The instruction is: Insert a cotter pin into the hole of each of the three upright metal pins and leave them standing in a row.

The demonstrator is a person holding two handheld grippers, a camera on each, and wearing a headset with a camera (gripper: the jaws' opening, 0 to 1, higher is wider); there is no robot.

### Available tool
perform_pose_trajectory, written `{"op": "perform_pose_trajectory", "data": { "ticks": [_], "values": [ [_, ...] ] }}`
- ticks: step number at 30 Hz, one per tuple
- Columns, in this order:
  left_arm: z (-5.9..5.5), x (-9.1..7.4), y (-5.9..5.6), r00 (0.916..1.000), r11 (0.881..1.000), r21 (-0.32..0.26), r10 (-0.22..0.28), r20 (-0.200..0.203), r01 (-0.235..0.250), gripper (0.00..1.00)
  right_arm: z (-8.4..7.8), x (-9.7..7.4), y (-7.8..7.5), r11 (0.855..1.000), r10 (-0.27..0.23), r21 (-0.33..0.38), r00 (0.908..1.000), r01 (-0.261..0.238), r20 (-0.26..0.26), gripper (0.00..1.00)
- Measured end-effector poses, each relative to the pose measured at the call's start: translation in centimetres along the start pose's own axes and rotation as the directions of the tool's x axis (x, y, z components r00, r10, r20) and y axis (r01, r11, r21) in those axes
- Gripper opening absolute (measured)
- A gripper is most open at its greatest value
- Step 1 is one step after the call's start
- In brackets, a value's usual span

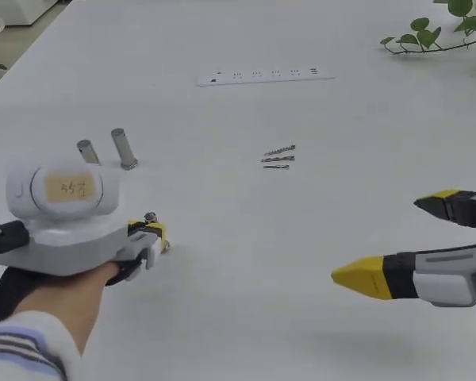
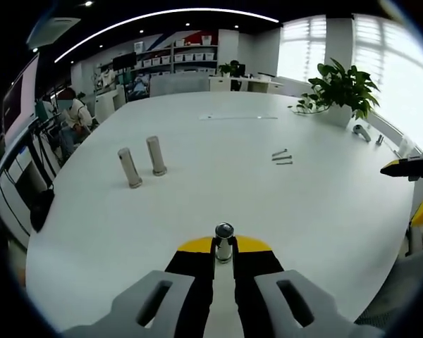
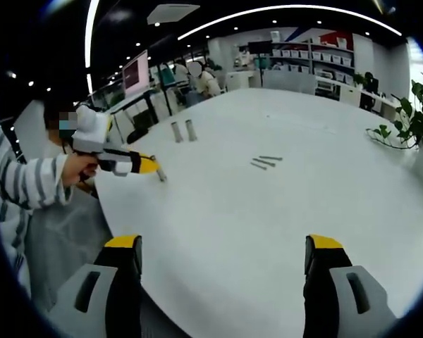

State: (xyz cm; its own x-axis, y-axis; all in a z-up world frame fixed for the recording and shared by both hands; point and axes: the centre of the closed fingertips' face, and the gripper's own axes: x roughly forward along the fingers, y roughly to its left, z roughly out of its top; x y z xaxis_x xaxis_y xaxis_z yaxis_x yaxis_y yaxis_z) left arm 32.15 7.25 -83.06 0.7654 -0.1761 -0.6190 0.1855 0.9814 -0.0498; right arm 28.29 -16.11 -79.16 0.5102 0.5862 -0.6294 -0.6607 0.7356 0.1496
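My left gripper (image 1: 152, 235) is shut on a metal pin (image 2: 224, 241), held upright just above or on the white table near its front left; the same pin (image 3: 159, 172) sticks out of that gripper in the right gripper view. Two more metal pins (image 1: 124, 148) (image 1: 88, 152) stand upright further back on the left, side by side (image 2: 155, 155) (image 2: 129, 167). Three cotter pins (image 1: 278, 158) lie together mid-table (image 2: 282, 157) (image 3: 265, 162). My right gripper (image 1: 397, 238) hovers open at the right edge, its yellow-tipped jaws wide apart, with nothing between them (image 3: 222, 246).
A white power strip (image 1: 264, 76) lies across the far middle of the table. A potted plant (image 1: 440, 30) trails leaves at the far right corner (image 2: 340, 90). Small metal tools (image 2: 363, 133) lie near the plant. A seated person (image 2: 72, 113) is beyond the table's far left.
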Motion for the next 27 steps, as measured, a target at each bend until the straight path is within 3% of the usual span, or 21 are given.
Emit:
{"op": "perform_pose_trajectory", "data": {
  "ticks": [7,11,20,24,27],
  "values": [
    [0.06,0.10,0.10,1.0000,1.000,0.022,0.003,0.006,-0.003,0.07,-0.23,0.13,0.34,1.000,0.009,-0.005,0.9999,-0.009,-0.009,0.97],
    [0.10,0.06,0.08,0.9998,0.997,0.072,0.011,0.019,-0.013,0.07,-0.24,0.24,0.51,1.000,0.011,-0.006,0.9999,-0.011,-0.010,0.97],
    [-0.35,0.01,0.09,0.9999,0.997,0.078,0.013,-0.006,-0.012,0.09,-0.32,0.41,0.60,1.000,0.016,-0.004,0.9998,-0.016,-0.012,0.97],
    [-0.18,-0.19,0.26,0.9995,0.993,0.112,0.028,0.013,-0.030,0.11,-0.48,0.46,0.66,1.000,0.017,-0.001,0.9997,-0.017,-0.015,0.97],
    [-0.23,-0.20,0.09,0.9999,0.996,0.087,0.014,0.004,-0.014,0.14,-0.65,0.53,0.79,1.000,0.020,-0.001,0.9996,-0.020,-0.019,0.97]
  ]
}}
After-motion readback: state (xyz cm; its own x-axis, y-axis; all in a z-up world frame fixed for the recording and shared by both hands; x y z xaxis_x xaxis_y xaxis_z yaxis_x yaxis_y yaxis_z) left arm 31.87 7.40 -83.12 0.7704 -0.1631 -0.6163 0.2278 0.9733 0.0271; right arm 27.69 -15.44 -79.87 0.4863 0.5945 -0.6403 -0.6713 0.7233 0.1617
